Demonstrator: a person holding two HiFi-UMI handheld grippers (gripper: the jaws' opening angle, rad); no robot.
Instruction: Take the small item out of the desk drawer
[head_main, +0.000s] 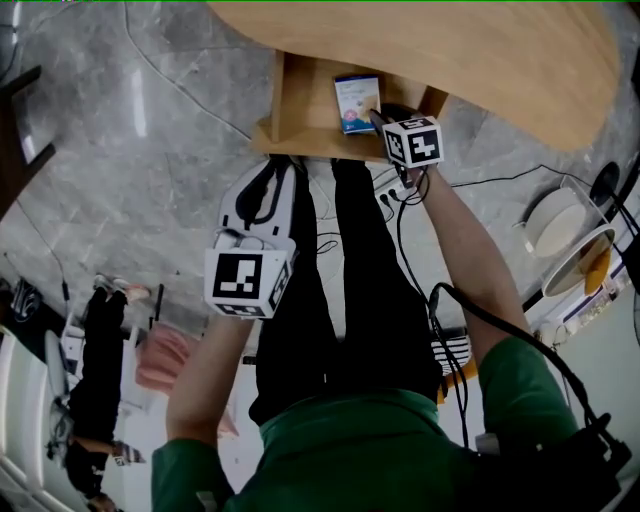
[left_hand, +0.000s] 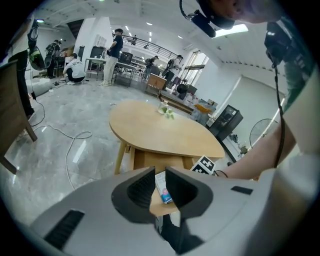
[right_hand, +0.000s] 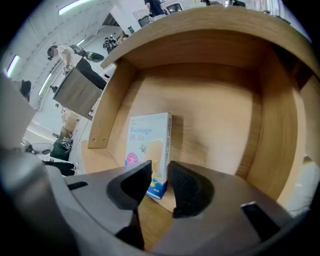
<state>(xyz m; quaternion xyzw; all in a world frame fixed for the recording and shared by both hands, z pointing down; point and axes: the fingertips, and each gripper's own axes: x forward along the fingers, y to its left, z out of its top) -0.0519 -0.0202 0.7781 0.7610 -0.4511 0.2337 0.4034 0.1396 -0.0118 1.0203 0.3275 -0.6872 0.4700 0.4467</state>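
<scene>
A small bandage box (head_main: 356, 102) (right_hand: 147, 152), white and blue, lies flat in the open wooden drawer (head_main: 300, 110) (right_hand: 225, 125) under the oval desk top (head_main: 480, 50) (left_hand: 160, 127). My right gripper (head_main: 375, 118) (right_hand: 160, 172) points down into the drawer. Its jaws stand open just above the box's near end, and the pads do not press on the box. My left gripper (head_main: 262, 195) (left_hand: 160, 175) hangs well short of the drawer, above the floor. Its jaws stand a little apart with nothing between them, and the box (left_hand: 163, 187) shows far off through the gap.
A power strip (head_main: 395, 185) and black cables (head_main: 400, 235) lie on the marble floor below the drawer. Round white objects (head_main: 560, 225) stand at the right. A dark chair (left_hand: 15, 115) is at the left, with people far behind it.
</scene>
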